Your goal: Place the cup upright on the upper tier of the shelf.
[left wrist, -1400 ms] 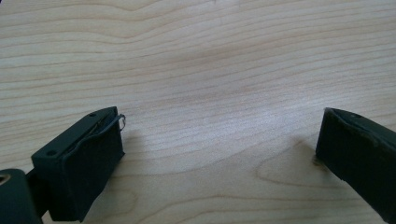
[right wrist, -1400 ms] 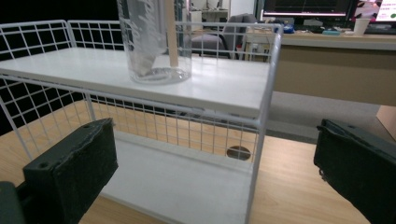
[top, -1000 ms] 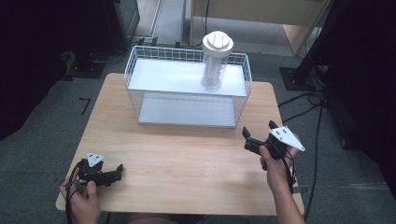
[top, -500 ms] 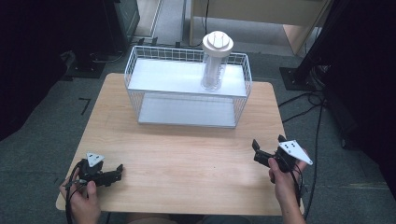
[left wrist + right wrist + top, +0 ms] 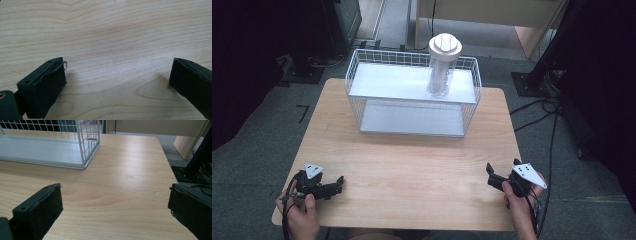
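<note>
Well, my table is the biggest thing: one pale wooden top with rounded corners and a wavy grain, smooth and bare where my hands rest. At its far side stands one white wire rack, a box-shaped grid with two flat shelves, an upper and a lower one. On the right part of the upper shelf stands one clear ribbed cylinder, upright, with a round white cap on top (what it holds I cannot tell).

I hold two grippers, each black with a grey three-cornered plate on top. My left gripper sits near the table's near-left corner in my left hand, and in the left gripper view its two blocky jaws stand wide apart over plain wood, gripping nothing. My right gripper lies near the near-right edge in my right hand; its jaws too are spread wide, nothing between them, with the rack's corner well ahead.
</note>
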A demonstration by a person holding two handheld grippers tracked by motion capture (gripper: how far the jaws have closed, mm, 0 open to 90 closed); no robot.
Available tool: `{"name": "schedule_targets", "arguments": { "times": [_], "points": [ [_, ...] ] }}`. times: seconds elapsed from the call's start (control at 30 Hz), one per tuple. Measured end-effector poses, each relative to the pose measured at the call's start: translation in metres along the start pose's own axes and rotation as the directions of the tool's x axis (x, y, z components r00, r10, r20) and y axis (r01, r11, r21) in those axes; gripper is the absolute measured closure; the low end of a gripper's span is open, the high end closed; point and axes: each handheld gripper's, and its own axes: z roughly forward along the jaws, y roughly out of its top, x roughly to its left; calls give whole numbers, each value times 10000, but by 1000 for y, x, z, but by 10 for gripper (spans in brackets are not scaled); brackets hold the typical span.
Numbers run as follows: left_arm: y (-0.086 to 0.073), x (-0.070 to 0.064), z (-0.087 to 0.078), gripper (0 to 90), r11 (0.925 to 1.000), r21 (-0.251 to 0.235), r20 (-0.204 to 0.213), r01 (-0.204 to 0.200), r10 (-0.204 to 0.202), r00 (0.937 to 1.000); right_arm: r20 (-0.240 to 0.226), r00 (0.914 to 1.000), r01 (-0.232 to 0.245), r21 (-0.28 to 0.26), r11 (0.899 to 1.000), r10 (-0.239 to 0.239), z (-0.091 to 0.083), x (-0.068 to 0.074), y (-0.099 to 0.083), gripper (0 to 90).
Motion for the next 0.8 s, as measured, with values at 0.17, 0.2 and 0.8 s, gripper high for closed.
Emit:
{"name": "schedule_targets", "arguments": {
  "times": [0.17, 0.2, 0.8],
  "points": [
    [0, 0, 0, 11, 10000, -15, -3, 17, -17, 10000, 217, 9995, 222, 319, 9992, -229, -5, -7, -11, 0],
    [0, 0, 0, 11, 10000, 3, 0, 0, 0, 10000, 258, 9993, 265, 384, 9989, -275, -6, -8, -13, 0],
    [0, 0, 0, 11, 10000, 5, -1, -5, 5, 10000, 504, 9985, 155, 1246, 9921, -220, -20, -26, -36, 0]
  ]
}}
